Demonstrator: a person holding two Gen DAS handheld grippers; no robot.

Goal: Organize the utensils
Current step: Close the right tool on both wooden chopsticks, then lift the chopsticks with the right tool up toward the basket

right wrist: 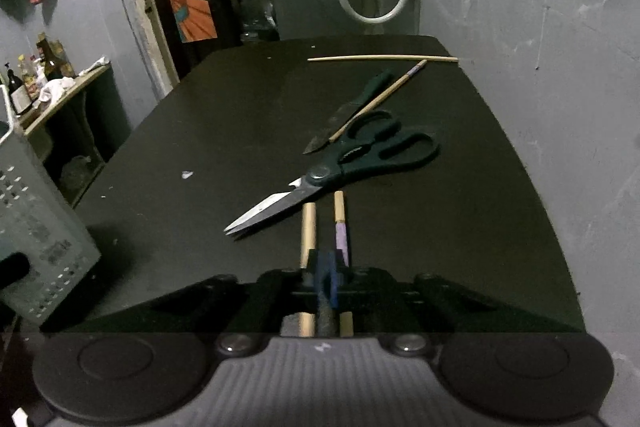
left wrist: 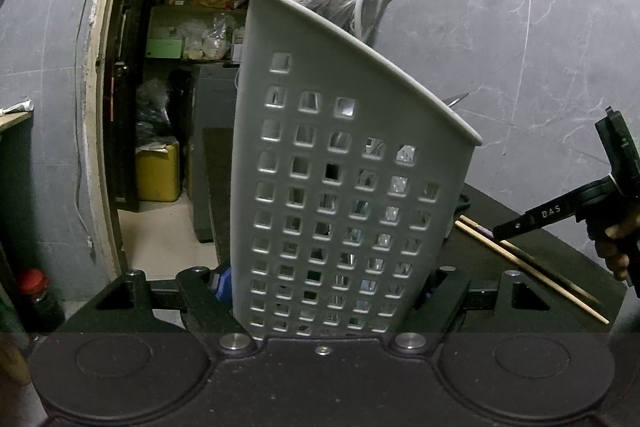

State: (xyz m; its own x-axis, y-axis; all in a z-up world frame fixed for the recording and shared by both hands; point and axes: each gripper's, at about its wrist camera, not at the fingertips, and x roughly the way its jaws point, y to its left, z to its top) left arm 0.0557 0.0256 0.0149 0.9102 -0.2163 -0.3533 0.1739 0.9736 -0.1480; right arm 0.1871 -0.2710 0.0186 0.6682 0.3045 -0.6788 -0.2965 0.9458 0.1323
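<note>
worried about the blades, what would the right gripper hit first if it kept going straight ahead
Probably the scissors: their blades lie just past the two chopsticks between the right gripper fingers, though depth is unclear.

The only readable lettering is "DAS", in pale capitals on the flat black bar of the right gripper [left wrist: 505, 231] that reaches in from the right edge of the left wrist view, above two wooden chopsticks [left wrist: 532, 267].

left tool [left wrist: 326, 291] clamps grey caddy [left wrist: 340, 167] | chopsticks [left wrist: 532, 267] on table [left wrist: 500, 227] | right tool [left wrist: 504, 231] over them
</note>
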